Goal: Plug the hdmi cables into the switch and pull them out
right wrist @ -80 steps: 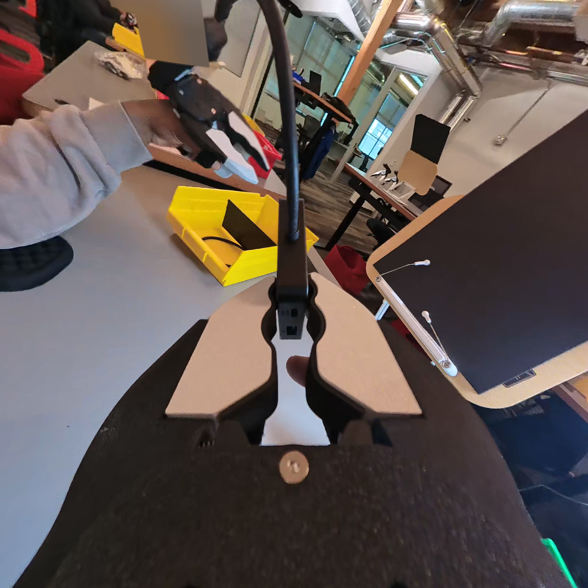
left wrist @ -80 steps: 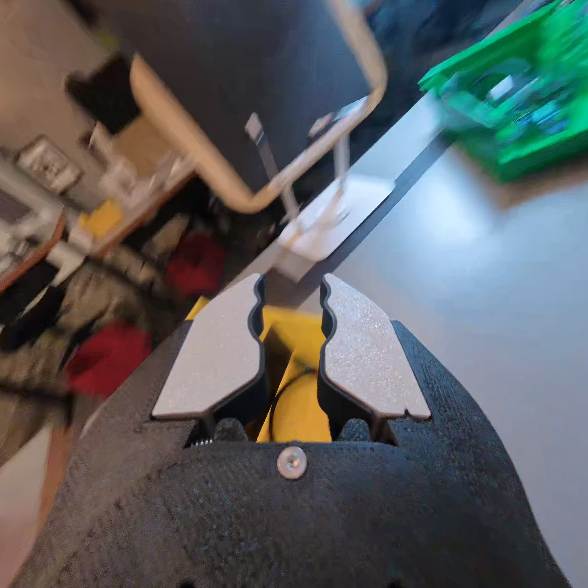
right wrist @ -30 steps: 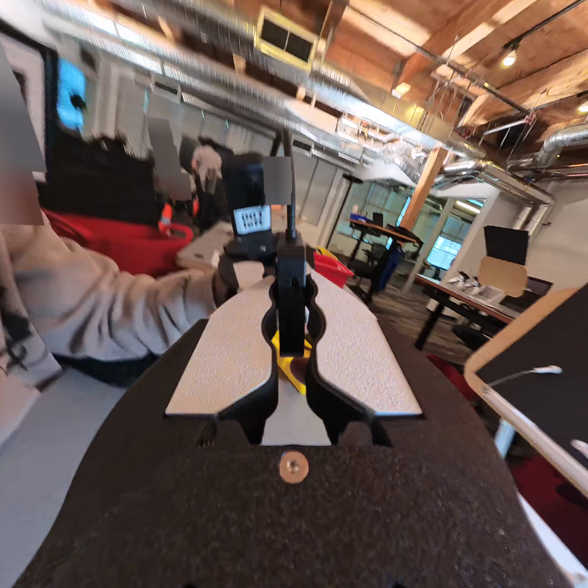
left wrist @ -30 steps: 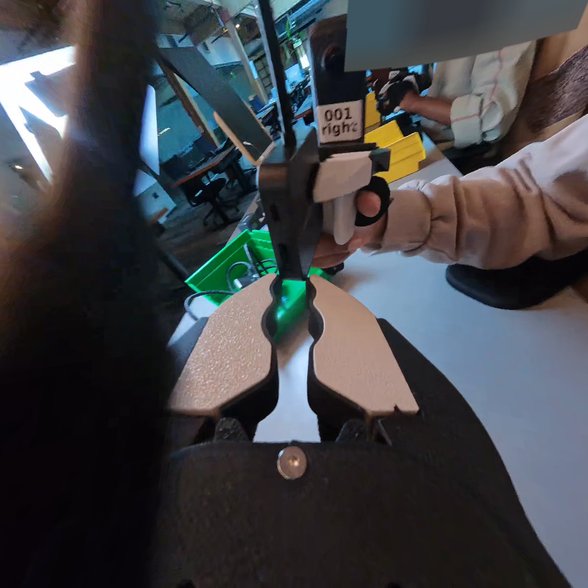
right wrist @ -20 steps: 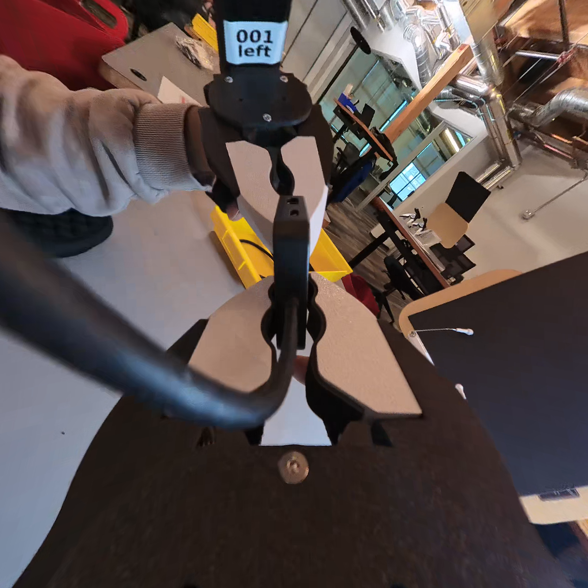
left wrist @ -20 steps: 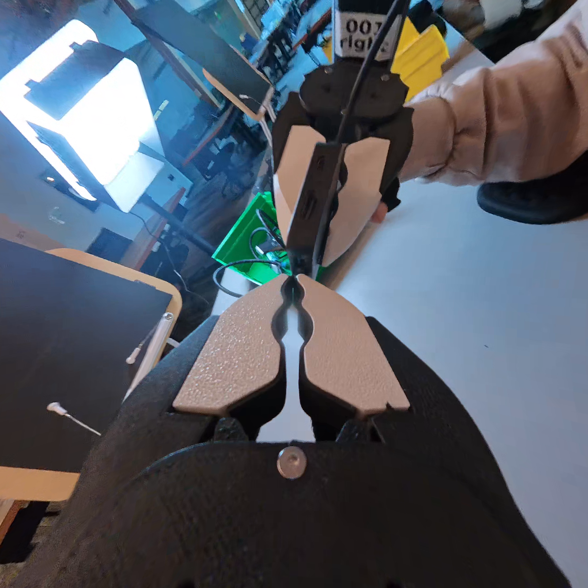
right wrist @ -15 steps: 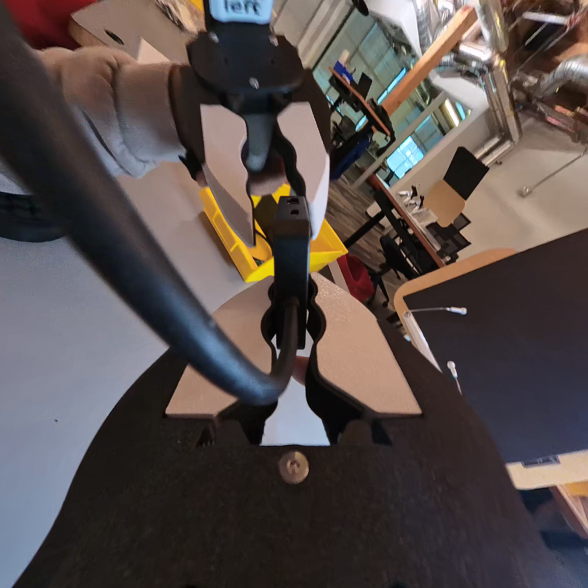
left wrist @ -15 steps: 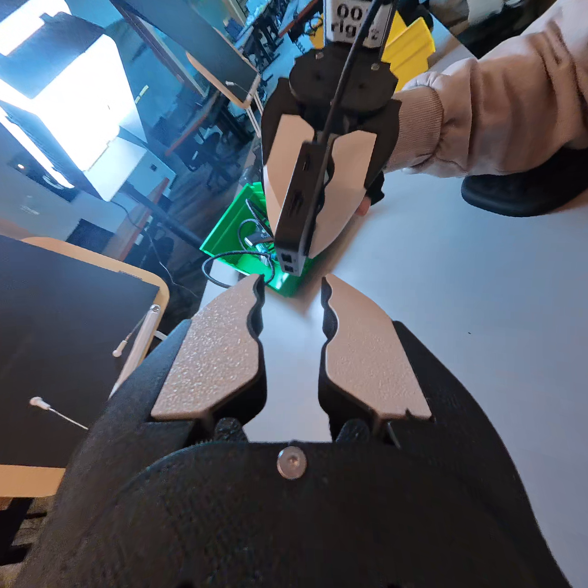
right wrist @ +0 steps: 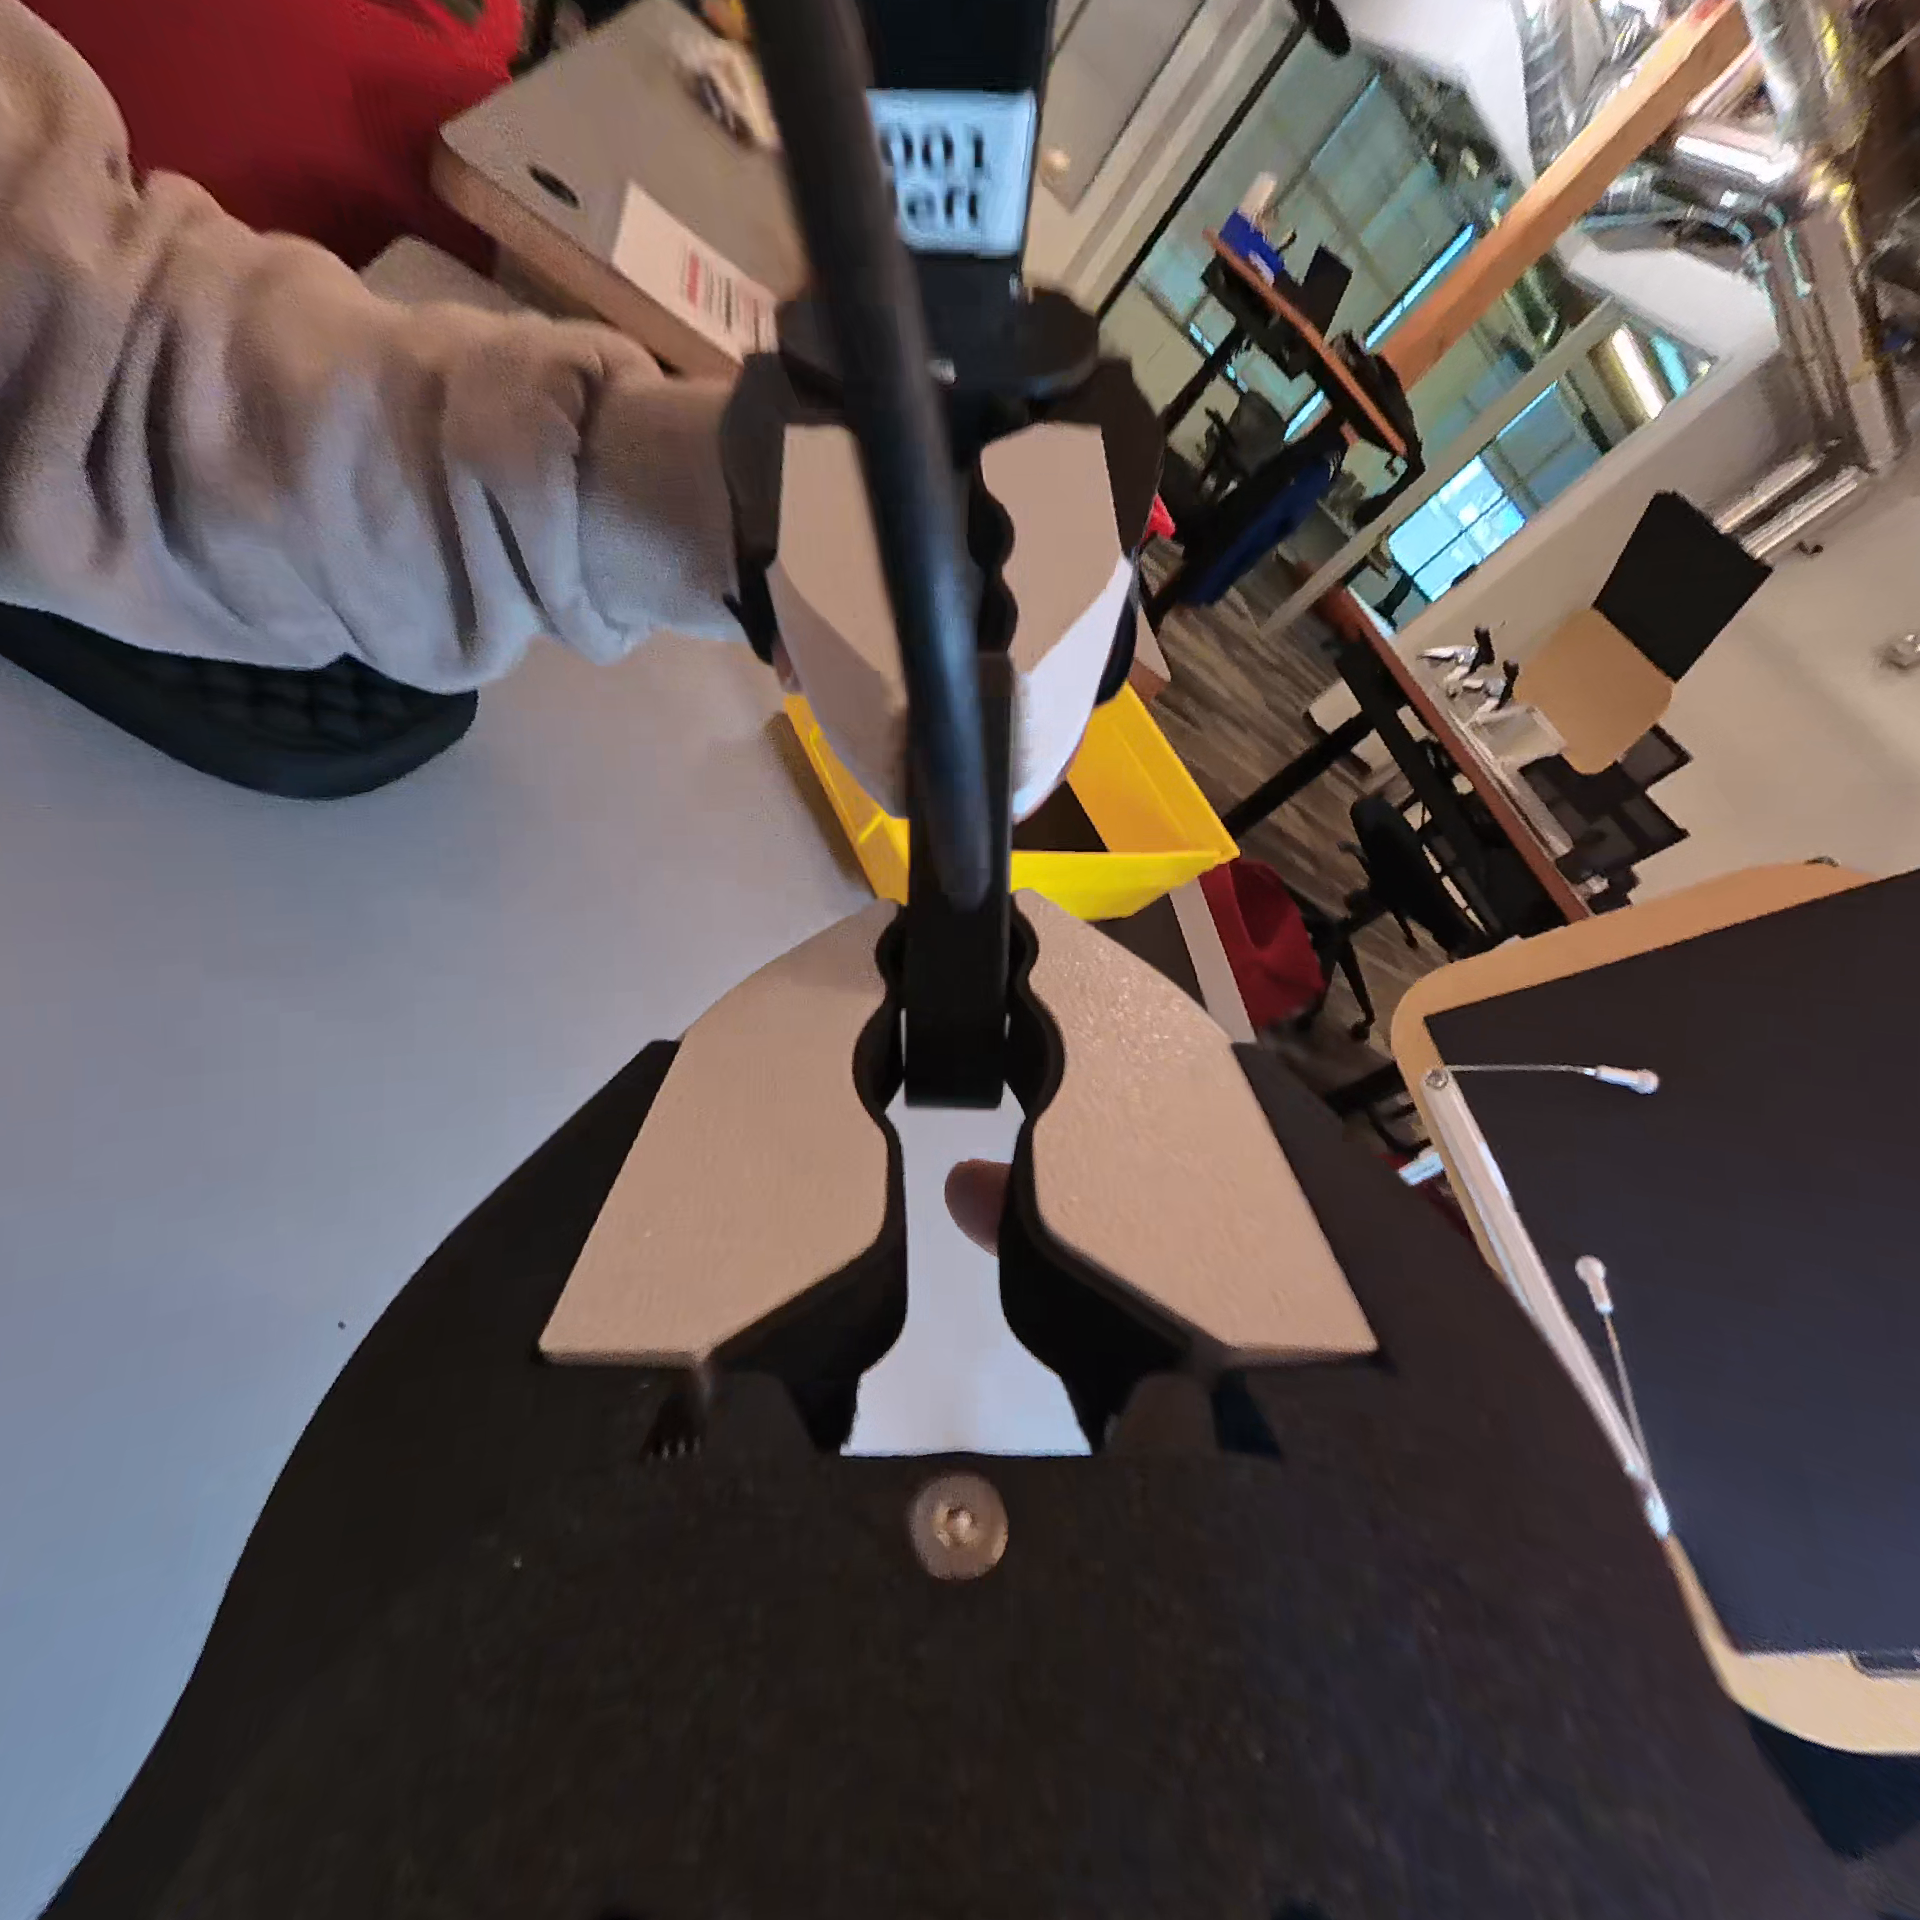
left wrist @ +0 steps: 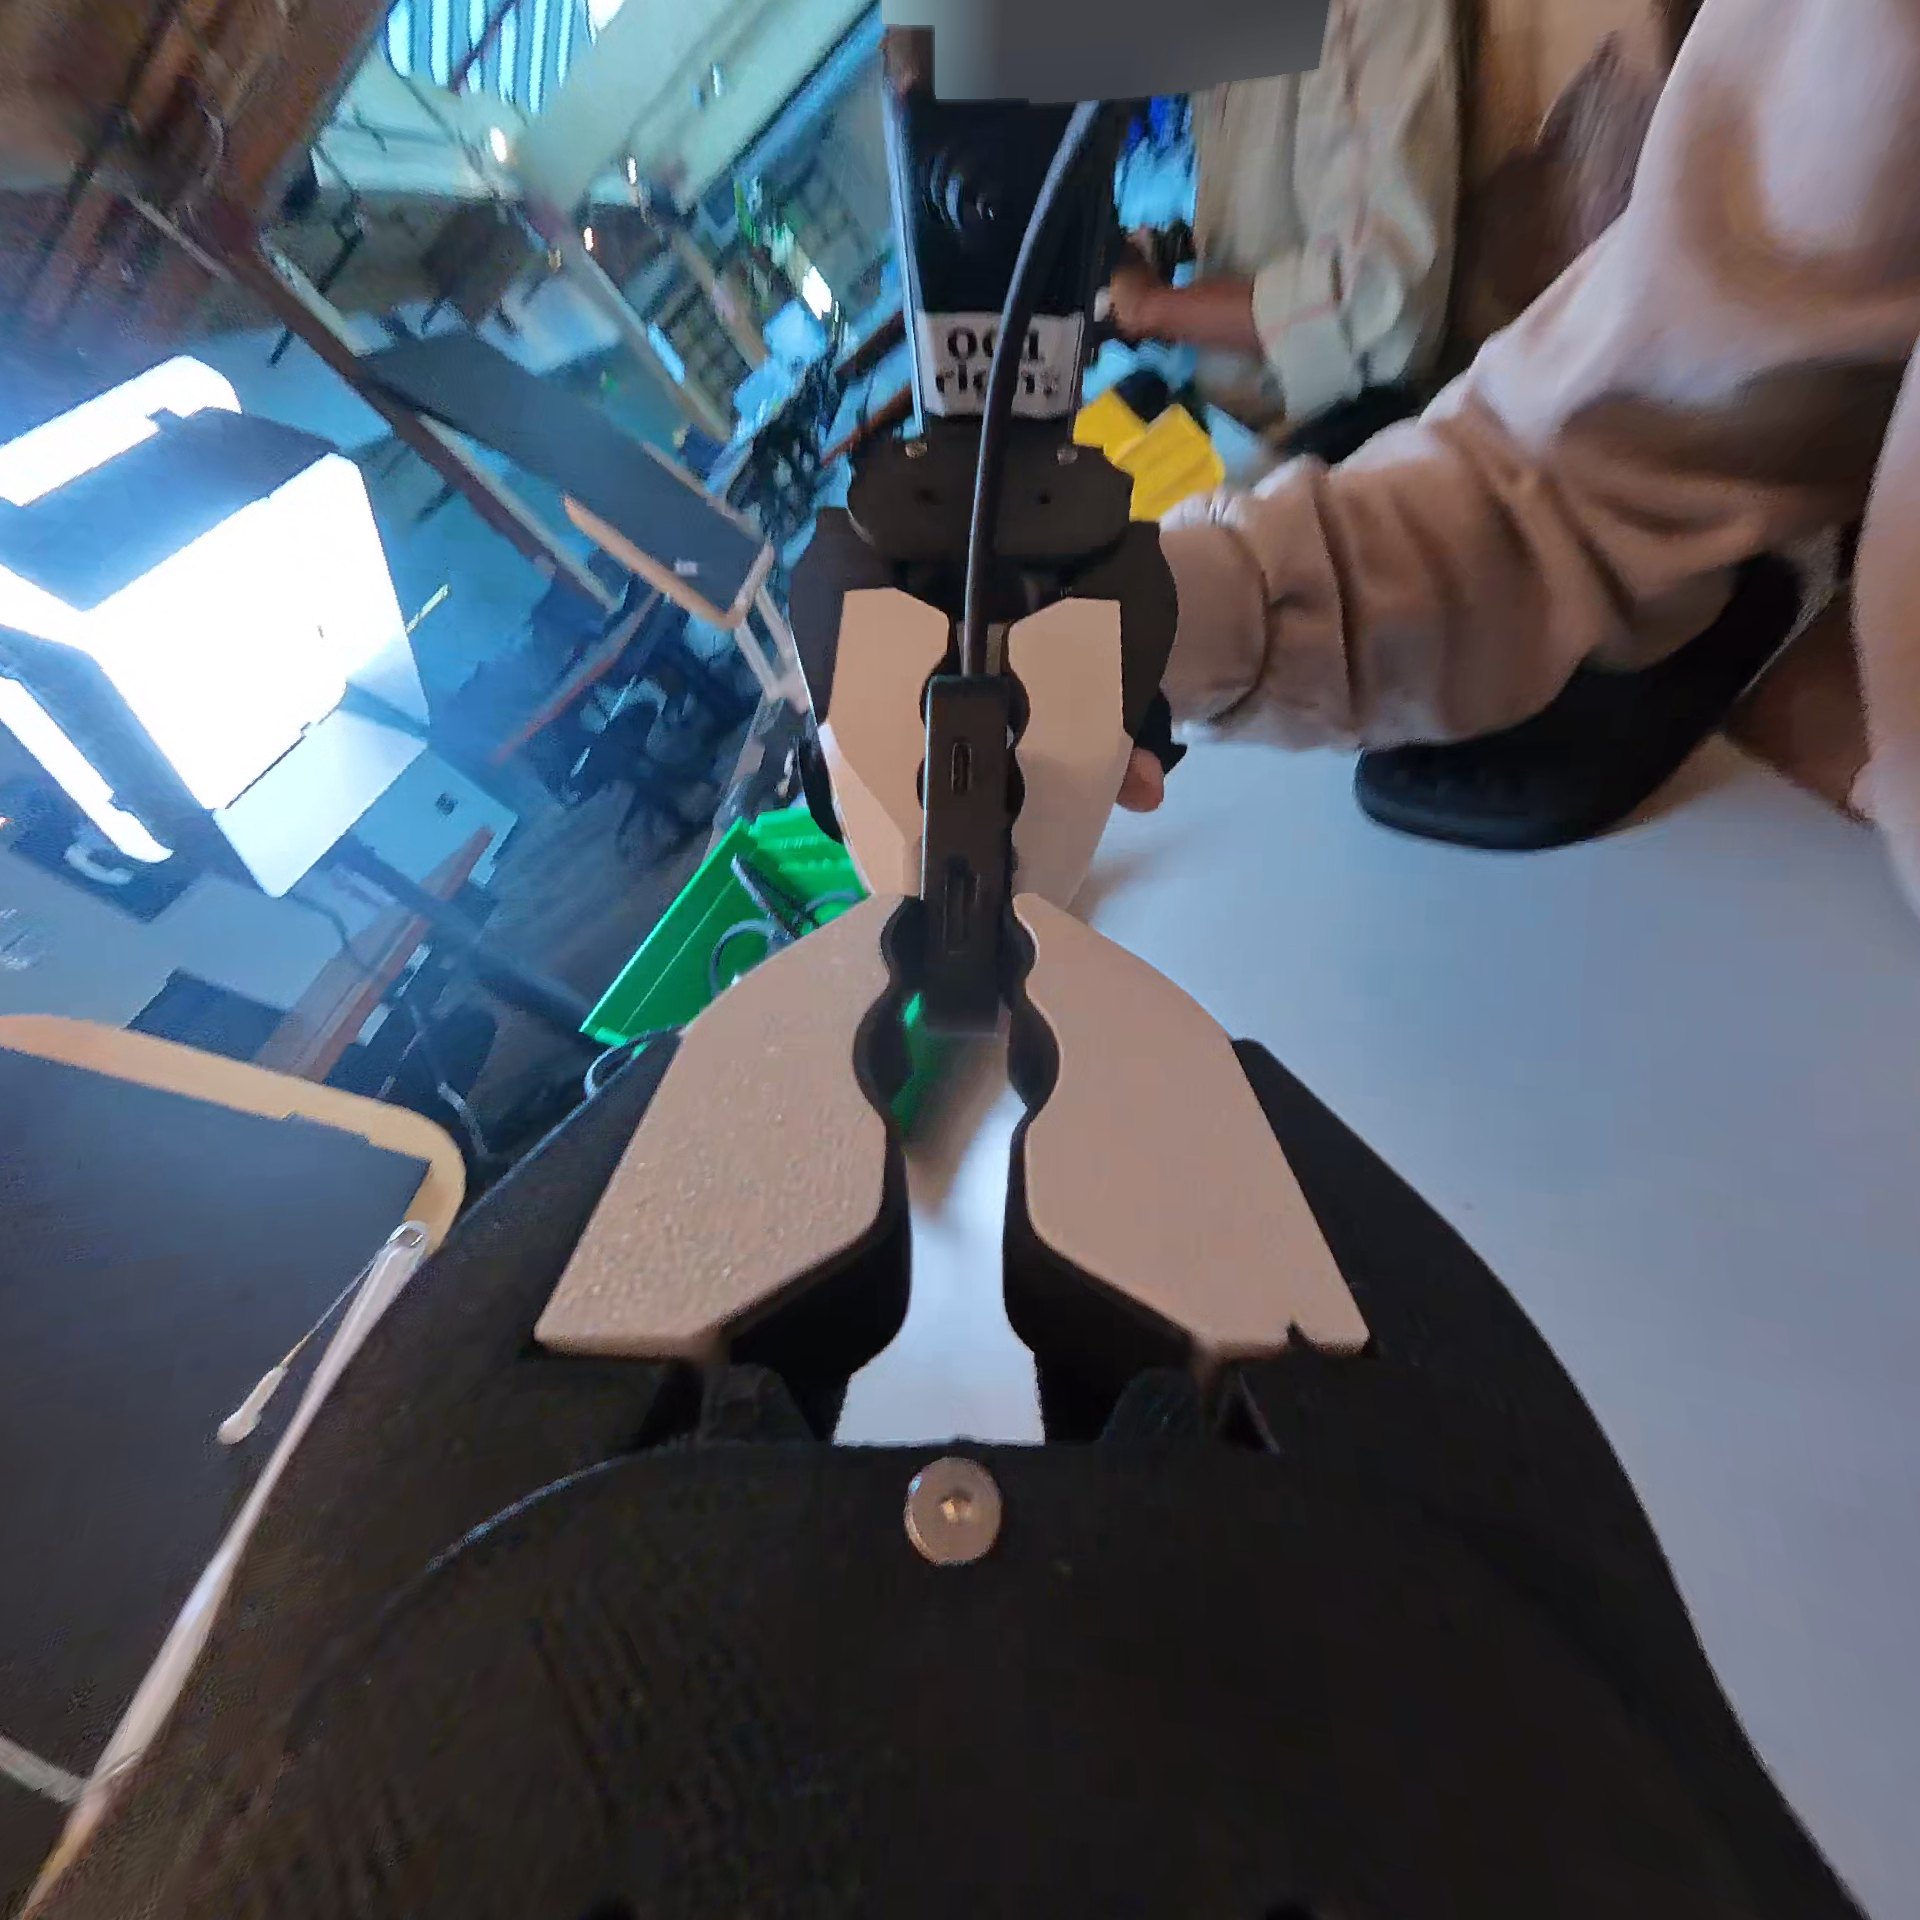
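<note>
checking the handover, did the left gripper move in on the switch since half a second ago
Yes. The left gripper, open and short of it before, has advanced over the green bin and shut on the switch.

Black switch (left wrist: 964,831), black cable (right wrist: 914,468). Both hand-held grippers, left hand-held gripper (left wrist: 961,935) and right hand-held gripper (right wrist: 956,956), show speckled beige fingers on black textured bodies. Pale grey desk (left wrist: 1558,1091), bright green bin (left wrist: 727,935), yellow bin (right wrist: 1132,831), beige ribbed sleeve (left wrist: 1455,561).

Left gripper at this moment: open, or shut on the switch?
Shut on the switch. In the left wrist view the left gripper has its fingertips pressed against both sides of the black body; the right gripper clamps the far end.
</note>
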Motion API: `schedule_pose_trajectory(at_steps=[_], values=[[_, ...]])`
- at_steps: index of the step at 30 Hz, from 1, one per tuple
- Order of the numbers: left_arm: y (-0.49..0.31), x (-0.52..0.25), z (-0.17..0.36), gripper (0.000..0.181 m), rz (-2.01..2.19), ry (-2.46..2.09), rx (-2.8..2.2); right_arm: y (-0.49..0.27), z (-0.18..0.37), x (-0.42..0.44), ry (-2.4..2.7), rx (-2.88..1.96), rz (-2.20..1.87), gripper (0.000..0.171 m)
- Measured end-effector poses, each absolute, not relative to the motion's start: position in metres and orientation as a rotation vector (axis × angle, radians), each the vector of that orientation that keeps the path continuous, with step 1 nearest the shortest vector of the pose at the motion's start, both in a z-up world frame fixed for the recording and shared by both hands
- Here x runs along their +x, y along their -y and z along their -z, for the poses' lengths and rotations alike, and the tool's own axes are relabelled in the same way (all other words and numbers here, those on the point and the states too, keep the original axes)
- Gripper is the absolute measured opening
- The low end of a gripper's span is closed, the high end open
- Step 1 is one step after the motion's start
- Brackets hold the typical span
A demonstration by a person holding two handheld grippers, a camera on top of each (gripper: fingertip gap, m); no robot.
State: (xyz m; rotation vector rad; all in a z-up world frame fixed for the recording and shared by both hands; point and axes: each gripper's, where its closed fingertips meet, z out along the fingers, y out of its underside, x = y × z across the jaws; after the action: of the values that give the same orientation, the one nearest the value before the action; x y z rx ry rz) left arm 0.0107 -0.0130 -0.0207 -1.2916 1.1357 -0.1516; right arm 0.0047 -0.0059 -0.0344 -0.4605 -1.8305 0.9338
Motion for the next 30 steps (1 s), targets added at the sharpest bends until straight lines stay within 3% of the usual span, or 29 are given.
schedule_pose_trajectory(at_steps=[7,16,18,23,27,30], values=[[0.014,0.022,0.010,0.014,0.447,-1.011,-1.123,0.017,0.013,0.014,1.756,-0.404,-0.994,0.018],[0.008,0.012,0.014,0.017,0.328,-1.030,-1.218,0.009,0.018,0.007,1.760,-0.428,-0.838,0.014],[0.008,-0.005,0.008,0.033,0.334,-0.975,-1.265,0.000,0.018,0.006,1.757,-0.456,-0.785,0.014],[-0.005,-0.125,0.005,0.043,0.006,-0.614,-1.576,-0.020,0.014,0.012,1.754,-0.522,-0.789,0.014],[0.005,-0.249,0.063,0.043,-0.336,-0.230,-1.972,-0.027,0.012,0.012,1.729,-0.550,-0.809,0.014],[0.013,-0.296,0.127,0.043,-0.288,-0.028,-2.195,-0.030,0.012,0.010,1.720,-0.575,-0.833,0.014]])
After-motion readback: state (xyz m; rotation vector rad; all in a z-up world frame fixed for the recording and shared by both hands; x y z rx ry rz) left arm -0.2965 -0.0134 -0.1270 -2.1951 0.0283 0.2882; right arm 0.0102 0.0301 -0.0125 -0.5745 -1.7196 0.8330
